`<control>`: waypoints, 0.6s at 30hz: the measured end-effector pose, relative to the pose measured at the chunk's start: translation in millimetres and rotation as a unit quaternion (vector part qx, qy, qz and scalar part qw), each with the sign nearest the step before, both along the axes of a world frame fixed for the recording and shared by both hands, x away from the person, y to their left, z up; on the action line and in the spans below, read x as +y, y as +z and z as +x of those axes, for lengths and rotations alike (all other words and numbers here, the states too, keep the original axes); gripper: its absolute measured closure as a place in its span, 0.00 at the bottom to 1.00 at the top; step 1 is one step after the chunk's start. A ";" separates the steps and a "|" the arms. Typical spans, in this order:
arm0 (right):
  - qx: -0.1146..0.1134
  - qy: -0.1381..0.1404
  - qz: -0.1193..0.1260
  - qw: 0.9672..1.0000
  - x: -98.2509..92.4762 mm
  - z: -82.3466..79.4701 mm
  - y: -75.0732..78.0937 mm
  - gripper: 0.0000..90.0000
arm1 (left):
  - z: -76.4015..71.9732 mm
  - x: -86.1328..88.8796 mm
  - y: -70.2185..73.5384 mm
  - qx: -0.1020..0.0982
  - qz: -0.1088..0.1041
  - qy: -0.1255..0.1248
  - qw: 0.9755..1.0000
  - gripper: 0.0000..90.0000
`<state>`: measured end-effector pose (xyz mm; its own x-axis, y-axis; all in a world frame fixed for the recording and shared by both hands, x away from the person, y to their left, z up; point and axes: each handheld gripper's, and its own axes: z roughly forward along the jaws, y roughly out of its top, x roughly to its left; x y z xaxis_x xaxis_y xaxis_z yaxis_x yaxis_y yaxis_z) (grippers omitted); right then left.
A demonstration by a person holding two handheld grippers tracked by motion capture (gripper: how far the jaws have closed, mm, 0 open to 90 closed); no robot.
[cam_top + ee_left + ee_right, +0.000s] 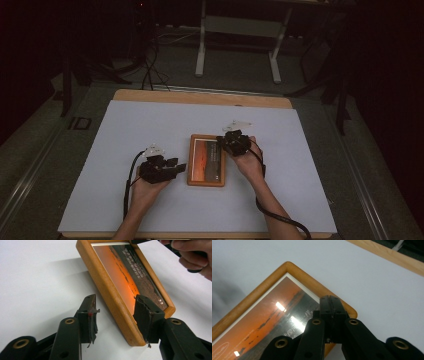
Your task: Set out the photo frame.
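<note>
A wooden picture frame (206, 160) with an orange sunset print lies flat on the white sheet. My left gripper (180, 165) sits at its left side, low and level. In the left gripper view the left gripper (116, 302) is open, with the frame's (120, 272) near rail between the jaws. One pad stands clear of the wood and the other hangs over the glass. My right gripper (225, 141) is at the frame's far right corner. In the right gripper view the right gripper (332, 300) is shut with nothing in it, its tip over the corner of the frame (262, 312).
The white sheet (150, 125) covers a wooden table whose far edge (200, 97) shows bare wood. Beyond it are a dark floor, cables and white desk legs (200, 50). The person's right hand (192, 255) shows at the top right of the left gripper view.
</note>
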<state>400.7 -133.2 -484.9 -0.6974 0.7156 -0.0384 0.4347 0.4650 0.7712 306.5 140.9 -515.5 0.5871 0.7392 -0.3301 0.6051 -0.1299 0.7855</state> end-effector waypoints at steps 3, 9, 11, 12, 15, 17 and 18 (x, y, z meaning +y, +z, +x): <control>0.000 -0.002 -0.009 1.000 0.4 0.7 -4.1 1.00 | 0.2 0.1 0.6 0.000 -0.006 0.001 1.000 0.56; 0.002 -0.008 -0.005 1.000 -2.0 3.1 -5.4 1.00 | -0.2 1.0 2.1 -0.003 -0.013 0.006 1.000 0.52; 0.003 -0.009 -0.005 1.000 -3.1 3.9 -5.9 1.00 | 0.1 1.9 2.2 -0.002 -0.016 0.006 1.000 0.51; 0.003 -0.010 -0.007 1.000 -4.2 4.0 -6.5 1.00 | 0.2 2.0 2.2 -0.002 -0.016 0.007 1.000 0.51; 0.006 -0.015 -0.010 1.000 -7.6 5.1 -8.8 1.00 | 0.3 2.3 2.5 -0.003 -0.021 0.008 1.000 0.51; 0.009 -0.017 -0.010 1.000 -9.6 6.2 -10.2 1.00 | 0.5 2.4 2.7 -0.002 -0.021 0.008 1.000 0.50; 0.013 -0.023 -0.013 1.000 -12.8 7.7 -12.9 1.00 | 0.9 2.7 2.7 -0.002 -0.023 0.007 1.000 0.50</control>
<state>408.4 -145.9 -497.8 -0.6651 0.7457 -0.0398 0.4760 0.4644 0.7469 307.4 143.6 -512.7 0.5780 0.7315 -0.3617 0.6041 -0.0856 0.7923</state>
